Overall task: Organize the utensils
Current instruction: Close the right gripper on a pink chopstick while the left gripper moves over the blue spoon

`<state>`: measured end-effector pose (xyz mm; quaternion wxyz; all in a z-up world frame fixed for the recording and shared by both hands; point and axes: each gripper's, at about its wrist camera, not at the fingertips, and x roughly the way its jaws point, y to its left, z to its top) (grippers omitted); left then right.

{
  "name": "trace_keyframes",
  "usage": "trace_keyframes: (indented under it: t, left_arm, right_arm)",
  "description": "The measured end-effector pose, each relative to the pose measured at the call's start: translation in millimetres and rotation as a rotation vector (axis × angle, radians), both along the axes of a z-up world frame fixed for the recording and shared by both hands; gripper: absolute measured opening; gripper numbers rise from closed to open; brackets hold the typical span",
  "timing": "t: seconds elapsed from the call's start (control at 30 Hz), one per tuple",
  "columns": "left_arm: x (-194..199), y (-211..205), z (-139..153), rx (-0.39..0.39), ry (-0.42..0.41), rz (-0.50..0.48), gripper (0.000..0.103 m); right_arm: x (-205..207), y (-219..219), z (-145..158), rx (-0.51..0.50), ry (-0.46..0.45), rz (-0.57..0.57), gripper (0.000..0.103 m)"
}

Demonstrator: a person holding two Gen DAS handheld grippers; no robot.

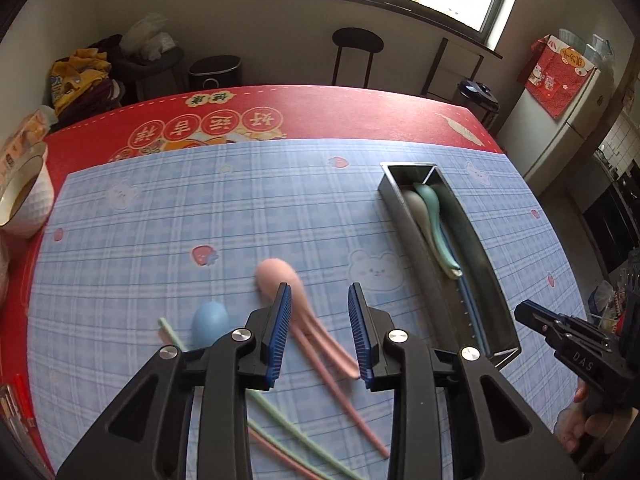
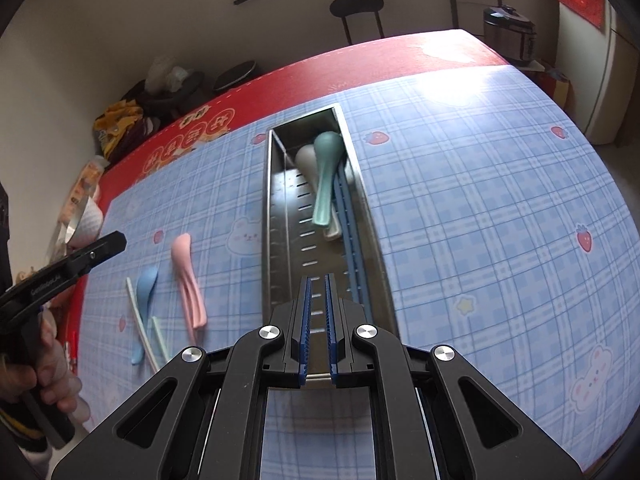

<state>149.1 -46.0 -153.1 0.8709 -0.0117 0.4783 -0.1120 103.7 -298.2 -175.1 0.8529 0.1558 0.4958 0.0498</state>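
A pink spoon with pink chopsticks lies on the blue checked mat; my left gripper is open just above it, jaws either side of its handle. A blue spoon and green chopsticks lie beside it. A metal utensil tray holds a green spoon, a white spoon and blue chopsticks. My right gripper is nearly shut and empty, over the tray's near end. The pink spoon and blue spoon show at left there.
A white bowl sits at the table's left edge on the red cloth. A black stool, a fridge and clutter stand beyond the table. The right gripper also shows in the left wrist view.
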Motion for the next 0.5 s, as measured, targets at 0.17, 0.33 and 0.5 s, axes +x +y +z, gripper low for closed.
trace_keyframes:
  t: [0.17, 0.33, 0.5]
  left_arm:
    - [-26.8, 41.2, 1.7, 0.023, -0.019, 0.064, 0.029]
    - [-45.0, 71.3, 1.5, 0.033, -0.032, 0.105, 0.029]
    - [-59.6, 97.0, -1.8, 0.005, -0.036, 0.172, 0.029]
  right_arm:
    - [0.4, 33.2, 0.2, -0.013, 0.001, 0.069, 0.008]
    - [3.8, 62.4, 0.6, -0.027, 0.0, 0.124, 0.008]
    - [1.1, 92.2, 6.0, -0.057, -0.026, 0.202, 0.008]
